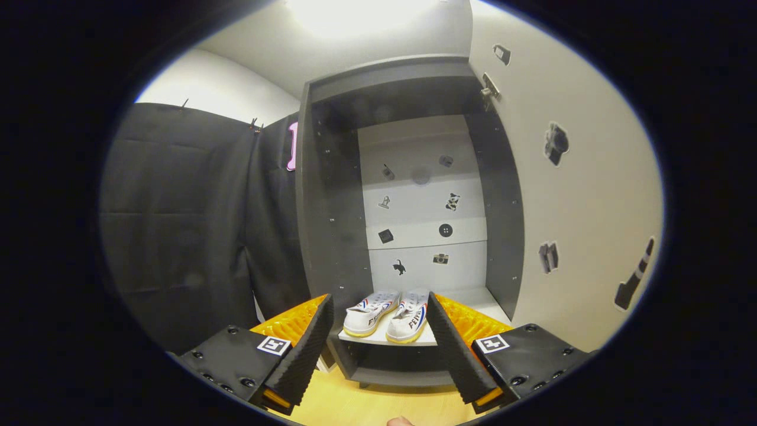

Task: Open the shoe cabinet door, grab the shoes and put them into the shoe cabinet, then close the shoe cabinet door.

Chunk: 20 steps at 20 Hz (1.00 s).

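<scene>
Shoes on the cabinet shelf, my gripper empty in front of it.

I see my gripper (378,343) spread wide and holding nothing, its two fingers (304,349) apart. Beyond them and framed between them, the pair of white shoes (387,315) sits side by side at the front edge of the lowest shelf (473,299) in the grey shoe cabinet (331,236). The cabinet door (579,195) stands swung open on the right, with small stickers on it.

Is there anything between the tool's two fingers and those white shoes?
No. The tool is open, and beyond its fingers the shoes sit on the cabinet shelf; the gripper view shows bare space between.
</scene>
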### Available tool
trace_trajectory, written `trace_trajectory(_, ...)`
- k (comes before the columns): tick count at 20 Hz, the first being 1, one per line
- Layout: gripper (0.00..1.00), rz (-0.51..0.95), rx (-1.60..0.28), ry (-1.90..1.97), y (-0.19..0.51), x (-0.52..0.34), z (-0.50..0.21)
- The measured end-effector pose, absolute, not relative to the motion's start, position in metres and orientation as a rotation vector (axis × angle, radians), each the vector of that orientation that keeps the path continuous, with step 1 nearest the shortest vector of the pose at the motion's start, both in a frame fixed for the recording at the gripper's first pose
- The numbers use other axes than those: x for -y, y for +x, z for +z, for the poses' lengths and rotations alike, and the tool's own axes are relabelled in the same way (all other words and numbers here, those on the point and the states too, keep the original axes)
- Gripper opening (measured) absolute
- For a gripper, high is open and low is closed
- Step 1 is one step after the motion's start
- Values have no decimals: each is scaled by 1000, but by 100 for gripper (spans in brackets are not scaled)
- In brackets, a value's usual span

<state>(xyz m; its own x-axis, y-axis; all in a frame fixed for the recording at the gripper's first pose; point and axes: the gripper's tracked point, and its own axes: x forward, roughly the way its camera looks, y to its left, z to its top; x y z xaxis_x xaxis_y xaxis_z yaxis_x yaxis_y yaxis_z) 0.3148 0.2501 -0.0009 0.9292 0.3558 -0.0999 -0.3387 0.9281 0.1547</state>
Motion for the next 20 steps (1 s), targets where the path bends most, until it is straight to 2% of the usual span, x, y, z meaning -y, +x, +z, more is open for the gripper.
trace_trajectory(12,98,412,-94,180,163,-195,37)
trace_trajectory(20,97,335,-98,160,121,-125,44)
